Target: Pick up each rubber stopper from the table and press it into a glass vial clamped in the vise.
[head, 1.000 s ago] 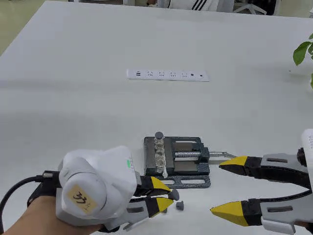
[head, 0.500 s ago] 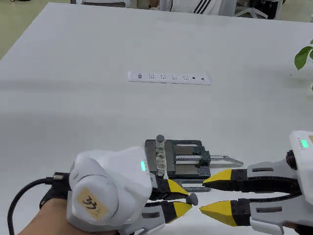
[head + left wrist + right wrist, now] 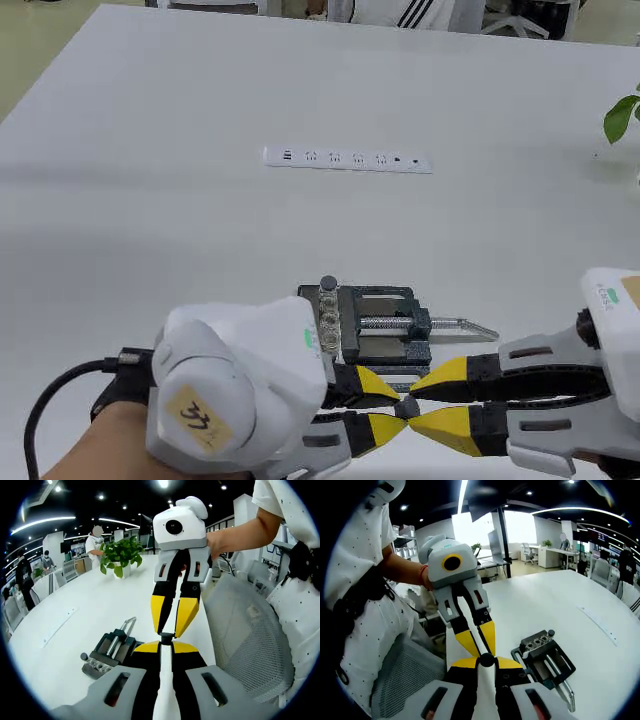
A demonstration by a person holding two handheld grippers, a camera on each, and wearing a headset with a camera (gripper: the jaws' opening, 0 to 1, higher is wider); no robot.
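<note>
Above the near table [image 3: 180, 220] edge, the left gripper [image 3: 395, 408] and right gripper [image 3: 416, 408] are being held nose to nose, tips meeting. Both jaw pairs are being pressed in on one dark rubber stopper [image 3: 406, 408], which is being pinched between the yellow tips, clear of the tabletop. In the left gripper view, the right gripper is being seen head-on, its jaws angled in to the stopper with a thin gap left behind the tips. Just beyond the tips, the vise [image 3: 385, 335] is sitting on the table, with a row of glass vials [image 3: 328, 330] being clamped upright in it. The far vial is being capped by a second stopper [image 3: 327, 284]; the nearer mouths look open in the right gripper view. The vise handle [image 3: 465, 326] is pointing right in the head view. Further back, a white power strip [image 3: 347, 159] is lying flat, well apart from the vise. Green leaves [image 3: 620, 115] are being cut off by the right edge.
</note>
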